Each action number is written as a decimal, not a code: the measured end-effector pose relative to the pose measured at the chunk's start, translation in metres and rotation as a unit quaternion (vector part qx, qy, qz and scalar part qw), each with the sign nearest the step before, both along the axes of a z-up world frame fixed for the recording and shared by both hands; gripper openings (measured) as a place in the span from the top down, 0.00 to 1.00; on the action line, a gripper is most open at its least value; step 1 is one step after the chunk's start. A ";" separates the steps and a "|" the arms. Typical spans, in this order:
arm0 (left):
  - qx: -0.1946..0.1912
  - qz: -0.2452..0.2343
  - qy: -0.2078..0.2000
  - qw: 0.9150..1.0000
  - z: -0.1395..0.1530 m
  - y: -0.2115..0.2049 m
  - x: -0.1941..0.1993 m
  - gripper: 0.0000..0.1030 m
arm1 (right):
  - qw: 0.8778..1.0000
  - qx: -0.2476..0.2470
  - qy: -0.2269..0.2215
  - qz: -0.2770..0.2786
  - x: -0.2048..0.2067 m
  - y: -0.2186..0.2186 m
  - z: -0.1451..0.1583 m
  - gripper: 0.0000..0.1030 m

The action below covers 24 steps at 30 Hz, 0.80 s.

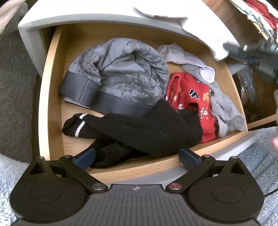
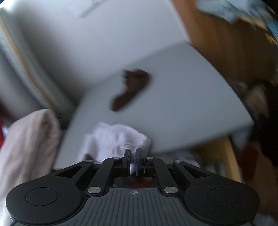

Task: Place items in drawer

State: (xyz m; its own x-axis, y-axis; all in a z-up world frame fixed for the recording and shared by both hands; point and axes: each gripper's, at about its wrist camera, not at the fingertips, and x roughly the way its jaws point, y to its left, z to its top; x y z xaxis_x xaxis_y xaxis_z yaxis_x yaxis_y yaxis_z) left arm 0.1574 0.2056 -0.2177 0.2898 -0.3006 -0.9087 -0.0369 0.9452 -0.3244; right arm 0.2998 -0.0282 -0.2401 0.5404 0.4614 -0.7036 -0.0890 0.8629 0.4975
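An open wooden drawer fills the left wrist view. It holds grey patterned underwear, a black sock, a red patterned garment and grey and white cloths. My left gripper stands open over the drawer's front edge, its blue pads either side of the black sock's lower fold. In the blurred right wrist view my right gripper is shut on a white sock. That white sock also hangs blurred over the drawer's back right, beside the right gripper's body.
The white cabinet top lies ahead of the right gripper, with a dark blurred patch on it. A pale pink cloth sits at its left. A wooden shelf with clothes is upper right. Fluffy light carpet surrounds the drawer front.
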 end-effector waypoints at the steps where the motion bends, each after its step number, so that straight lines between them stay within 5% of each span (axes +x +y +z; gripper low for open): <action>1: -0.001 0.000 0.000 1.000 0.000 0.000 0.000 0.00 | 1.000 -0.006 0.014 -0.007 -0.001 -0.001 -0.007 0.99; 6: -0.003 0.000 0.000 1.000 0.000 0.000 0.000 0.00 | 0.997 -0.060 0.049 -0.004 -0.004 0.009 -0.028 1.00; 24: -0.005 -0.003 0.002 1.000 -0.001 0.001 0.001 0.00 | 0.993 -0.104 0.059 -0.004 0.008 0.017 -0.030 0.97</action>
